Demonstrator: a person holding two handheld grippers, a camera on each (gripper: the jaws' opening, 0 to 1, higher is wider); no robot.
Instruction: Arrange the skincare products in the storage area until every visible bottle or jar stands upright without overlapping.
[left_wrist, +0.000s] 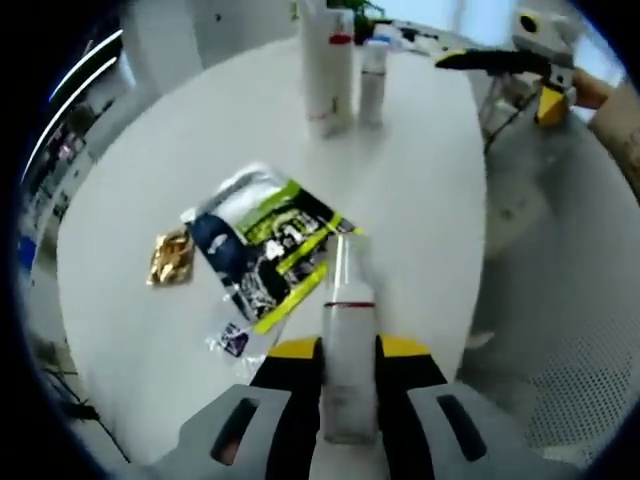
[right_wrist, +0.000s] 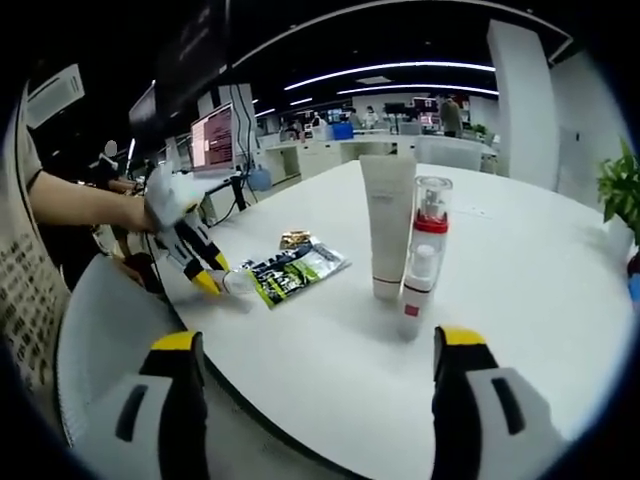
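Observation:
My left gripper (left_wrist: 350, 385) is shut on a clear bottle (left_wrist: 348, 330) with a red band, held lengthwise between the jaws above the white table (left_wrist: 130, 200). The same gripper (right_wrist: 215, 280) and its bottle (right_wrist: 238, 283) appear at the table's left edge in the right gripper view. A white tube (right_wrist: 386, 225) stands upright beside a clear pump bottle with a red collar (right_wrist: 430, 215) and a small clear bottle (right_wrist: 414, 290); the tube (left_wrist: 326, 70) and a bottle (left_wrist: 372, 80) also stand at the far side in the left gripper view. My right gripper (right_wrist: 315, 400) is open and holds nothing; it also shows at the far edge (left_wrist: 500, 60).
A flat green and black sachet (left_wrist: 265, 245) and a small gold packet (left_wrist: 170, 258) lie on the table; the sachet (right_wrist: 295, 270) sits between the left gripper and the standing bottles. A person's hand (right_wrist: 165, 200) holds the left gripper. A plant (right_wrist: 620, 190) stands at right.

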